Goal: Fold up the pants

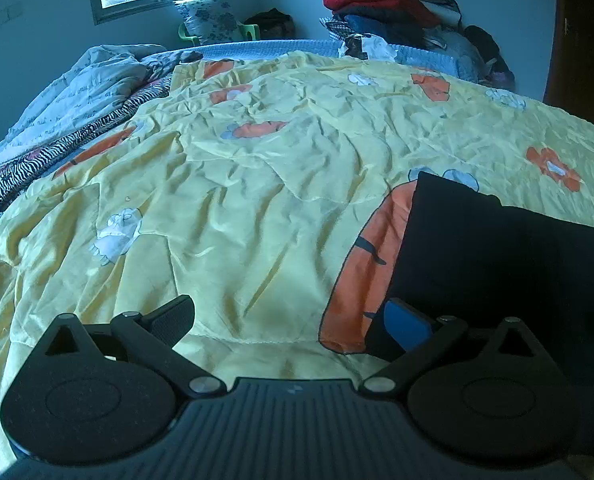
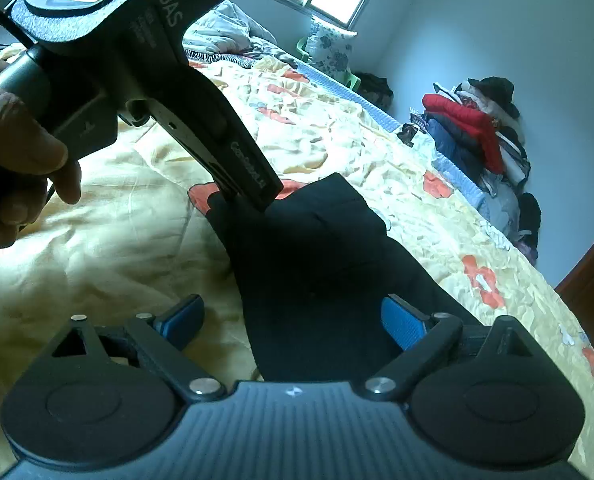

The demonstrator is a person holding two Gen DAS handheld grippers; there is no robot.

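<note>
Black pants (image 2: 317, 256) lie bunched on a yellow flowered bedsheet (image 2: 117, 208). My right gripper (image 2: 293, 318) is open, low over their near end, with the dark cloth running between its blue pads (image 2: 401, 322). My left gripper (image 2: 257, 194), held by a hand (image 2: 17, 152), reaches down to the far left corner of the pants. In the left wrist view that gripper (image 1: 289, 318) is open over bare sheet (image 1: 237, 200). The pants (image 1: 497, 260) lie to its right, by its right finger (image 1: 407, 320). Nothing is pinched in either one.
A tall pile of clothes (image 2: 477, 128) stands beyond the bed's far edge. A crumpled quilt and zebra-print blanket (image 1: 77, 92) lie on the bed's far left. A flowered pillow (image 1: 209, 16) leans under the window. A brown door (image 2: 589, 292) is at the right.
</note>
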